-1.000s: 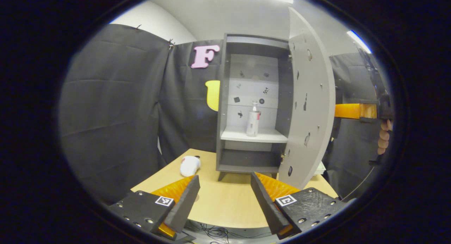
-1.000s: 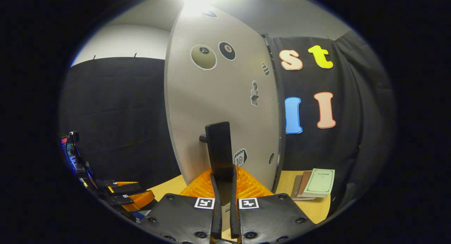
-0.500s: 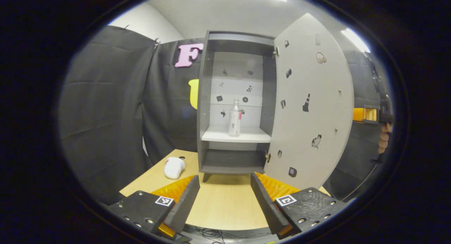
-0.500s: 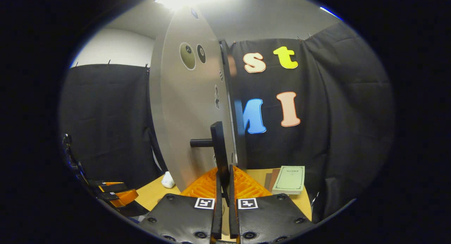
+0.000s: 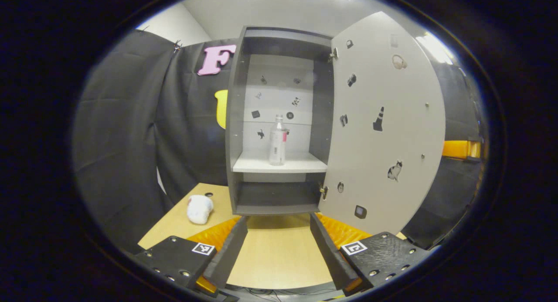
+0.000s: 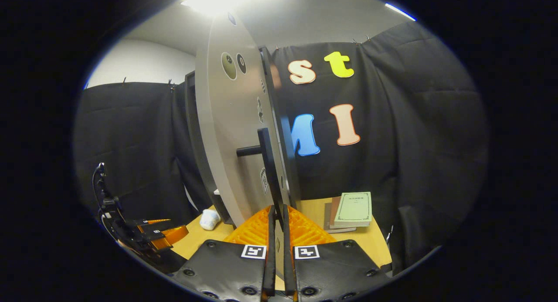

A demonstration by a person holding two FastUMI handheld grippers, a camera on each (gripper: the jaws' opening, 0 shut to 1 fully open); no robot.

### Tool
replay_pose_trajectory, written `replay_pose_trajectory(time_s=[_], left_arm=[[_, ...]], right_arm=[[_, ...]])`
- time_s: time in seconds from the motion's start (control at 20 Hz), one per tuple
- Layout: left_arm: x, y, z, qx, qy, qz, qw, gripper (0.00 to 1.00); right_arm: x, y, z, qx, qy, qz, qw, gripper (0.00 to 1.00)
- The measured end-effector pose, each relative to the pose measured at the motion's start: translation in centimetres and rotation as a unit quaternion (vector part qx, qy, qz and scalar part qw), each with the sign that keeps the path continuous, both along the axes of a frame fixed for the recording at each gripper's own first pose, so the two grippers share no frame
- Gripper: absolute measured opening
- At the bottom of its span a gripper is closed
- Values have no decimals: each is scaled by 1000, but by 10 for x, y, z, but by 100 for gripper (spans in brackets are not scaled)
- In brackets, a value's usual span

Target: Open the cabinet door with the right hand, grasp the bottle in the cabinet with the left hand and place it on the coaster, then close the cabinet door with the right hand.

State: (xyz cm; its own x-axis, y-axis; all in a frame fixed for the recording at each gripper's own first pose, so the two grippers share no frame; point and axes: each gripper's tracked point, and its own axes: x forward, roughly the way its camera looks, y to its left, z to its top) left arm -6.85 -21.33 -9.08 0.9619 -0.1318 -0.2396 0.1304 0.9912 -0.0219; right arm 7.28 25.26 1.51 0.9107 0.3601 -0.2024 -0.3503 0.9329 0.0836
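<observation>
The grey cabinet (image 5: 235,119) stands on the wooden table with its door (image 5: 383,132) swung wide to the right. A clear bottle (image 5: 277,140) with a red label stands upright on the white middle shelf (image 5: 279,164). My left gripper (image 5: 278,223) is open and holds nothing, low over the table and well short of the cabinet. In the right gripper view, the door (image 6: 231,132) is seen nearly edge-on. My right gripper (image 6: 277,212) is shut on the lower end of its black bar handle (image 6: 267,162).
A white crumpled object (image 5: 199,208) lies on the table (image 5: 279,258) left of the cabinet, with a small dark round thing (image 5: 208,194) behind it. Stacked books (image 6: 348,210) lie on the table right of the door. The black cloth wall stands close behind.
The door has swung further open with my right gripper still on the handle. My left gripper has drifted so that the cabinet sits more to the left and looks slightly larger.
</observation>
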Motion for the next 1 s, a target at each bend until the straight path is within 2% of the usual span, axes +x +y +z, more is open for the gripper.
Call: replay_pose_trajectory(time_s=[0.15,0.25,0.45,0.6,0.65,0.7,0.8,0.85,0.9,0.95,1.0], left_arm=[[26,8,3,-18,-3,-35,999,91],[39,20,4,-12,-6,-53,999,88],[61,50,6,-8,-13,-89,996,89],[68,72,4,-8,-17,-108,994,88],[69,80,4,-5,-20,-113,993,88],[71,88,4,-1,-23,-114,993,88],[75,100,3,6,-24,-113,993,89],[77,103,4,6,-25,-114,993,89],[80,104,6,5,-27,-114,993,89],[85,104,8,3,-28,-114,993,88],[90,103,11,2,-29,-114,993,89]], right_arm=[[-3,-28,-8,-18,15,-88,996,7],[-11,-33,-11,-3,27,-131,991,3],[-18,-48,-17,14,38,-209,977,3],[-20,-76,-16,18,44,-275,960,3],[-20,-84,-14,24,40,-292,955,0],[-20,-91,-11,24,34,-307,951,3],[-20,-111,-6,2,23,-334,942,3],[-17,-118,-2,-6,15,-342,940,0],[-12,-124,3,-9,7,-350,937,3],[-5,-127,6,-9,1,-354,935,0],[3,-129,7,-9,0,-355,935,3]])
